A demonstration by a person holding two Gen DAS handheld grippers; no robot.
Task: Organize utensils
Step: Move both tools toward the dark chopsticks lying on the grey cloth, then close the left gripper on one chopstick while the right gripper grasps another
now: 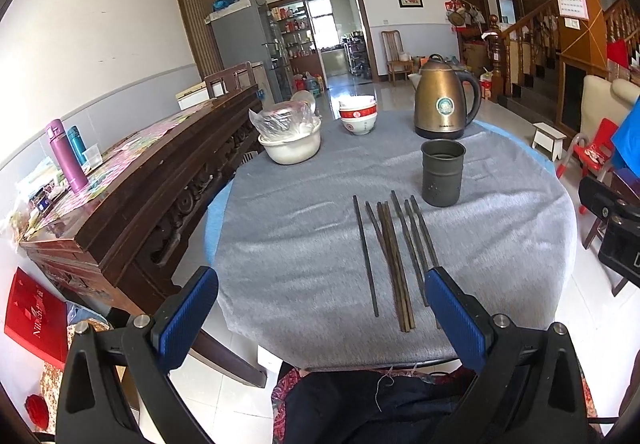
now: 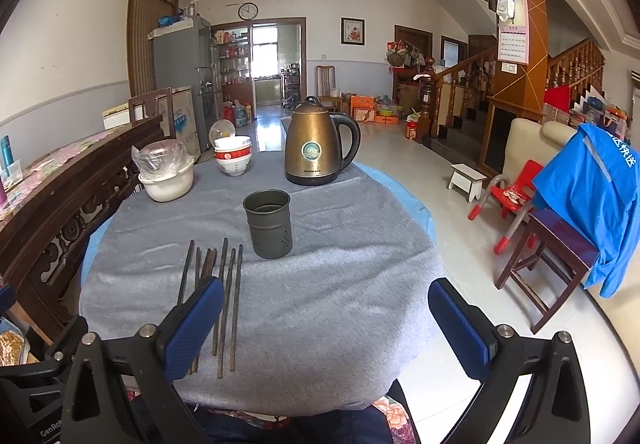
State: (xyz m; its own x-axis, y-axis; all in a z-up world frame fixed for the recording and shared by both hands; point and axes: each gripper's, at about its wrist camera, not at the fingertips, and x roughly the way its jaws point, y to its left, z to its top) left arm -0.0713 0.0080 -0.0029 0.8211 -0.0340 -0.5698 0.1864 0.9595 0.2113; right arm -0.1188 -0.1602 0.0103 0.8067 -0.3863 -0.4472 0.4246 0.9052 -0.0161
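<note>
Several dark chopsticks (image 1: 394, 256) (image 2: 226, 296) lie side by side on the grey cloth of the round table (image 1: 300, 228) (image 2: 340, 284). Just beyond their far ends stands a dark metal utensil cup (image 1: 443, 172) (image 2: 268, 224), upright and with nothing showing above its rim. My left gripper (image 1: 320, 284) hangs open over the table's near edge, its right finger (image 1: 452, 308) covering the near ends of the rightmost sticks. My right gripper (image 2: 326, 294) is open too, to the right of the sticks, with its left finger (image 2: 196, 320) over some of them. Neither holds anything.
At the back of the table stand a bronze electric kettle (image 1: 444, 99) (image 2: 316, 143), stacked red-and-white bowls (image 1: 358, 115) (image 2: 233, 155) and a white bowl with a plastic bag (image 1: 290, 135) (image 2: 166, 171). A carved wooden sideboard (image 1: 132, 195) runs along the left. A wooden stool (image 2: 552, 260) stands at right.
</note>
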